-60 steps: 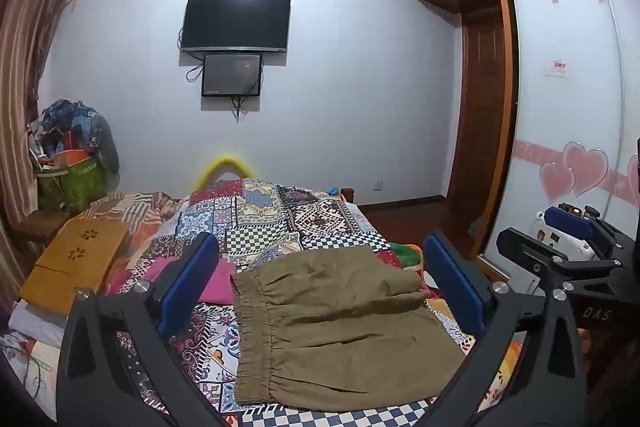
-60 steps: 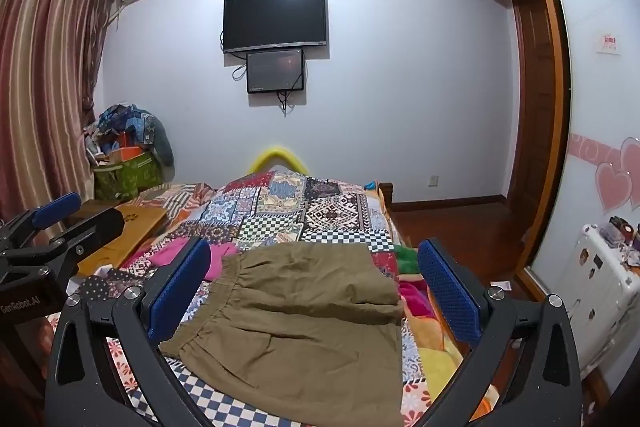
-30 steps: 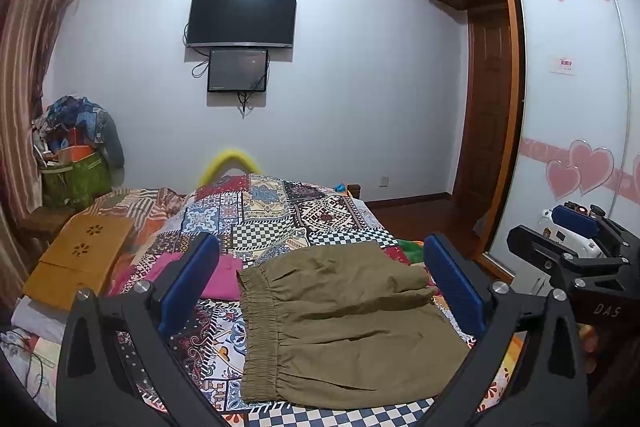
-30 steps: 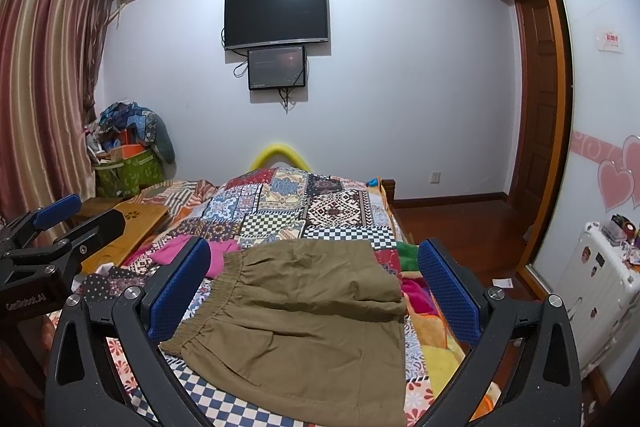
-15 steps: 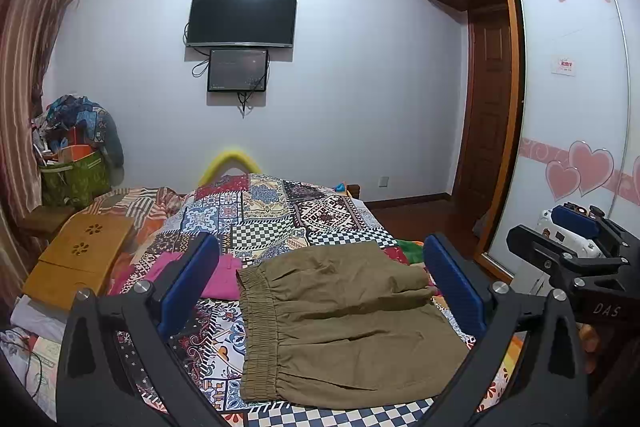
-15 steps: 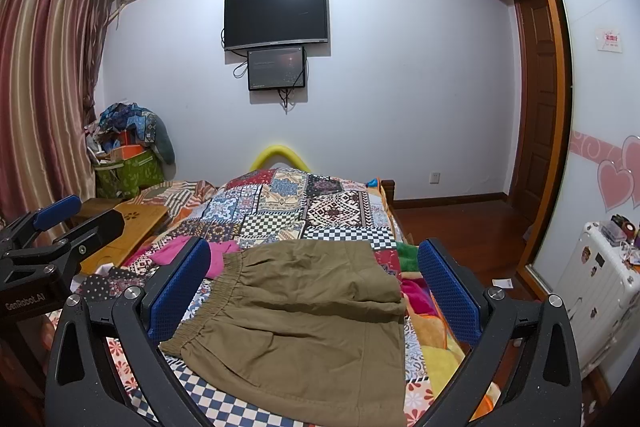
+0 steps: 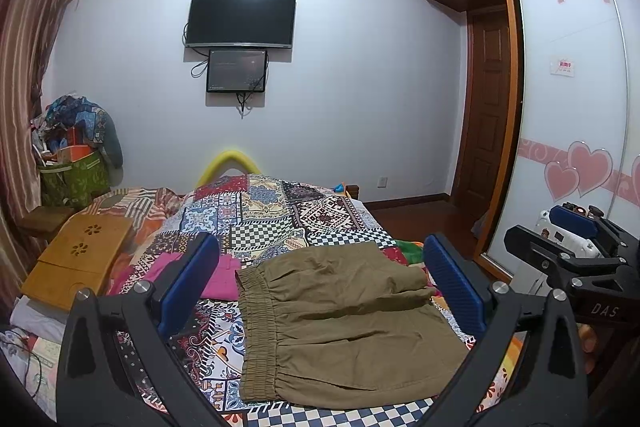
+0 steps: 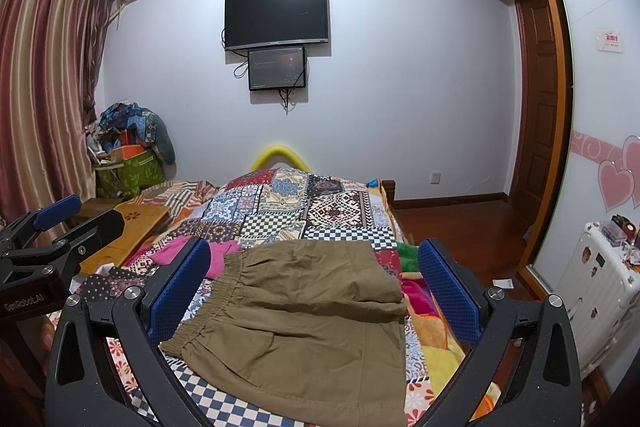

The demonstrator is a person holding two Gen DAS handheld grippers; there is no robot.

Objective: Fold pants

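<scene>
- The olive-brown cotton pants (image 7: 340,323) lie folded into a rough rectangle on the near end of the bed, elastic waistband to the left, a doubled layer of cloth across the far half.
- Beneath them spreads a patchwork bedspread of chequered and patterned squares (image 7: 276,211).
- A bright pink garment (image 7: 218,277) lies just beside the waistband, on the left.
- The left gripper (image 7: 320,291) hovers above the pants with its blue-padded fingers (image 7: 188,283) spread wide, holding nothing.
- The right gripper (image 8: 314,291) hangs likewise, its fingers wide apart and clear of the cloth.
- A light wooden lap desk (image 7: 80,259) rests at the bed's left edge.
- On the far wall hangs a black television (image 8: 277,17), with a smaller dark screen, perhaps a monitor, under it.
</scene>
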